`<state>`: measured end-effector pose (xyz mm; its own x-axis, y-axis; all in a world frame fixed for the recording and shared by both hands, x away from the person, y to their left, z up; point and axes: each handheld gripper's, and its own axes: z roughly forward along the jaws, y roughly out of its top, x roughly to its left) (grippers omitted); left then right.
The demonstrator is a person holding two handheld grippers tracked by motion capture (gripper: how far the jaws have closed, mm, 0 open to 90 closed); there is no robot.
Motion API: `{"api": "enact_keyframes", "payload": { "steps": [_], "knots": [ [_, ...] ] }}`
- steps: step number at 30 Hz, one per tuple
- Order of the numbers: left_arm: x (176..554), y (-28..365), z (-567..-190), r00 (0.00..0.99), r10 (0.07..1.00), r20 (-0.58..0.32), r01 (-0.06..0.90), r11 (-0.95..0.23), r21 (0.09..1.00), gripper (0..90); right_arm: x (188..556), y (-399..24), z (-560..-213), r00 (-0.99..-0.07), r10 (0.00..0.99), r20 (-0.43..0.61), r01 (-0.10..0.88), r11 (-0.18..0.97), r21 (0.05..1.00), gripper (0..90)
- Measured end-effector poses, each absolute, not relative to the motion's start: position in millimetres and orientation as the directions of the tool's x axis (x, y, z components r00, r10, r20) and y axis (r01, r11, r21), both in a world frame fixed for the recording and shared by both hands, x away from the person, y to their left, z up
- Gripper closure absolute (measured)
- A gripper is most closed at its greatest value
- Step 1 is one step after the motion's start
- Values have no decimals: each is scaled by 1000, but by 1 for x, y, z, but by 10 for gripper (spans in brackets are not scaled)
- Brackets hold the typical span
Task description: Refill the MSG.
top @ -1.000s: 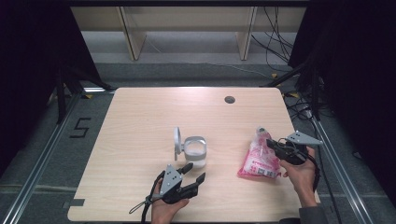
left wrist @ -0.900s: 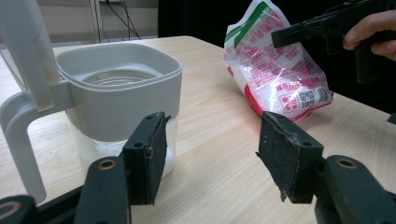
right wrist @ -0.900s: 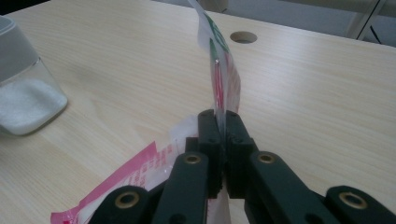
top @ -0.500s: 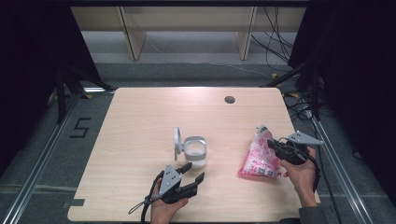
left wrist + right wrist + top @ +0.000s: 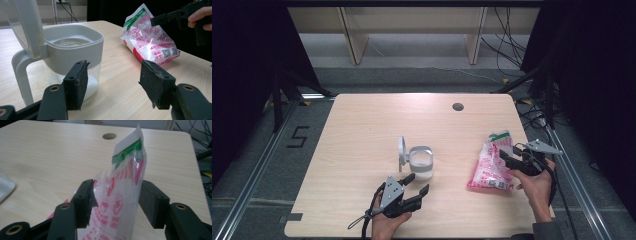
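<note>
A clear container [image 5: 420, 165] with a grey collar and raised lid [image 5: 401, 152] stands mid-table, with white powder in its bottom [image 5: 91, 83]. My left gripper [image 5: 418, 182] rests just in front of it, open and empty [image 5: 112, 77]. A pink and white plastic bag [image 5: 489, 167] with a green strip lies at the right. My right gripper [image 5: 508, 154] is at the bag's top end. Its jaws have just been opening, and the bag's upright top [image 5: 127, 170] stands loosely between them, with a gap on the right side.
A round cable hole [image 5: 457, 106] sits near the table's far edge. Light wood table [image 5: 362, 130] with open surface on the left and far side. Cables and shelf legs lie on the floor beyond.
The right gripper's jaws have parted at the bag's top end. Both hands, the bag and the container stay where they were.
</note>
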<state>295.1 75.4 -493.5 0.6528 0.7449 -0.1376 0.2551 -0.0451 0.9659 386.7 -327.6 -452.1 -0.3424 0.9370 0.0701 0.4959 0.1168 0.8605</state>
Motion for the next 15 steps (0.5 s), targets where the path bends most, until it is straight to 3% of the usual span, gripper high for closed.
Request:
{"api": "enact_keyframes", "payload": {
  "steps": [1, 2, 6, 11, 15],
  "knots": [
    [296, 76, -494, 655, 743, -136, 248, -41, 968, 387, 385, -325, -451, -319, 942, 105, 512, 78, 855, 461],
    [295, 76, -493, 650, 748, -133, 257, -51, 965, 387, 386, -328, -450, -332, 941, 71, 491, 109, 864, 454],
    [295, 78, -494, 647, 750, -138, 256, -43, 966, 386, 382, -328, -448, -286, 953, 101, 507, 61, 860, 446],
    [296, 82, -494, 643, 754, -135, 252, -42, 967, 386, 382, -333, -444, -279, 959, 50, 468, 91, 879, 434],
    [296, 83, -493, 635, 760, -140, 262, -41, 964, 386, 380, -332, -440, -281, 957, 68, 454, 69, 888, 431]
  ]
}}
